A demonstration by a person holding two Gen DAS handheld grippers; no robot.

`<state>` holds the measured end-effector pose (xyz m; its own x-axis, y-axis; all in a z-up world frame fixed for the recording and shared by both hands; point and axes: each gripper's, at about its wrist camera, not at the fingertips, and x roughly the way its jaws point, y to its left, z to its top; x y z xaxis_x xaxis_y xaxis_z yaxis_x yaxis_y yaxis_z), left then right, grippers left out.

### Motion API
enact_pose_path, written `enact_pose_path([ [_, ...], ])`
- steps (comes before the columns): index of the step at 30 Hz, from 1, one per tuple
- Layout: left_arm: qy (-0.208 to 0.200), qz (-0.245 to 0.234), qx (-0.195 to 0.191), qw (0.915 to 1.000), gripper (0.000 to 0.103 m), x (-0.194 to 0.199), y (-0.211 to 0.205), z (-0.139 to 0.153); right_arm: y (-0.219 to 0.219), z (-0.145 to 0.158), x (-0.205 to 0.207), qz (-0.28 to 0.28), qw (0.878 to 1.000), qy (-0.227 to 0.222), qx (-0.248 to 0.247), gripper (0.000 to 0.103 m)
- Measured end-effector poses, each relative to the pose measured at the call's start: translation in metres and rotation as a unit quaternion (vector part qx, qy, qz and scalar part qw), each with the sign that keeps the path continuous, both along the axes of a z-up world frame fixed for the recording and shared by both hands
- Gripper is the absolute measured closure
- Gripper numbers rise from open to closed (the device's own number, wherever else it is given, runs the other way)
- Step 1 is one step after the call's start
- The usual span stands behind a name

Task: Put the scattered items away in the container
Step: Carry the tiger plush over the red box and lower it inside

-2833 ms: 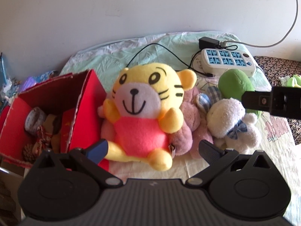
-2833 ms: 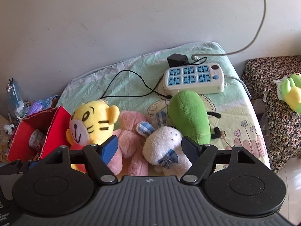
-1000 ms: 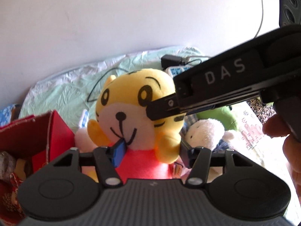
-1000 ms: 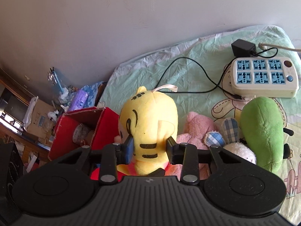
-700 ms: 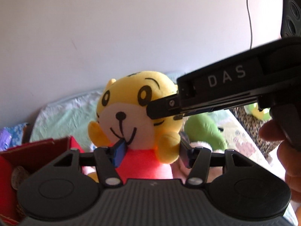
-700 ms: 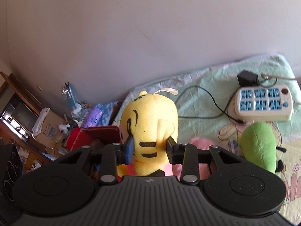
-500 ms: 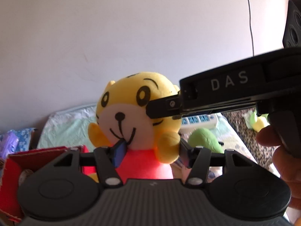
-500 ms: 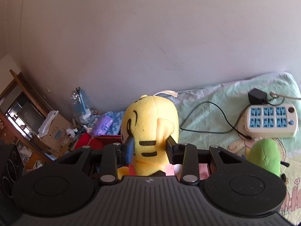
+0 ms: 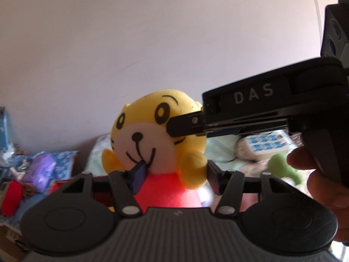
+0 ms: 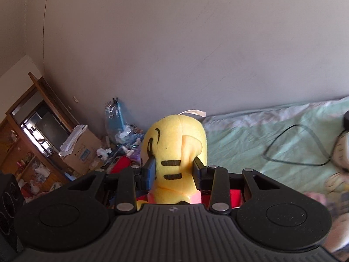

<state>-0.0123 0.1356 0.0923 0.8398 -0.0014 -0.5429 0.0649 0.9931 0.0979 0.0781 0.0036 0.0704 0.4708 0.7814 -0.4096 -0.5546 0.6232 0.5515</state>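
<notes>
A yellow tiger plush [image 9: 157,131] in a red shirt hangs in the air, gripped from two sides. My left gripper [image 9: 176,180] is shut on its red body, just under the arms. My right gripper [image 10: 174,172] is shut on its head [image 10: 174,144] at the cheeks. In the left wrist view, one of the right gripper's fingers [image 9: 183,127] reaches in from the right and presses beside the eye. The red box [image 10: 122,163] lies low behind the plush, mostly hidden by the plush and the gripper bodies. Its red edge [image 9: 59,185] shows at lower left.
A green plush [image 9: 283,170] and a white power strip [image 9: 266,142] lie on the pale green bed sheet [image 10: 250,148], with a black cable [image 10: 294,150] across it. A person's hand [image 9: 320,181] holds the right gripper's handle. Cardboard boxes [image 10: 80,152], clutter and a wooden cabinet [image 10: 24,135] stand left.
Both grippers took hold of the tiger plush, then lifted it and carried it left. The bed and the other toys slid right and lower; the red box now sits under the plush.
</notes>
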Motion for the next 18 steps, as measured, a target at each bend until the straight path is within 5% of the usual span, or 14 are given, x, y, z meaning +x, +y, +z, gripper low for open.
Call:
enact_pose_path([
  [9,0.063,0.027,0.027,0.9973,0.060,0.010,0.099,-0.047,0.131,-0.086,0.015,0.047,0.995,0.091,-0.001,0.074],
  [11,0.093,0.039,0.027,0.9946,0.059,0.011,0.116,-0.069,0.149,-0.104,0.020,0.037,0.993,0.108,-0.018,0.100],
  [14,0.131,0.043,0.002,0.9905,0.057,0.012,0.144,-0.102,0.158,-0.125,0.025,0.029,0.988,0.150,-0.011,0.102],
  [18,0.128,0.026,-0.024,0.9911,0.053,0.006,0.154,-0.112,0.153,-0.126,0.021,0.015,0.987,0.155,-0.029,0.103],
])
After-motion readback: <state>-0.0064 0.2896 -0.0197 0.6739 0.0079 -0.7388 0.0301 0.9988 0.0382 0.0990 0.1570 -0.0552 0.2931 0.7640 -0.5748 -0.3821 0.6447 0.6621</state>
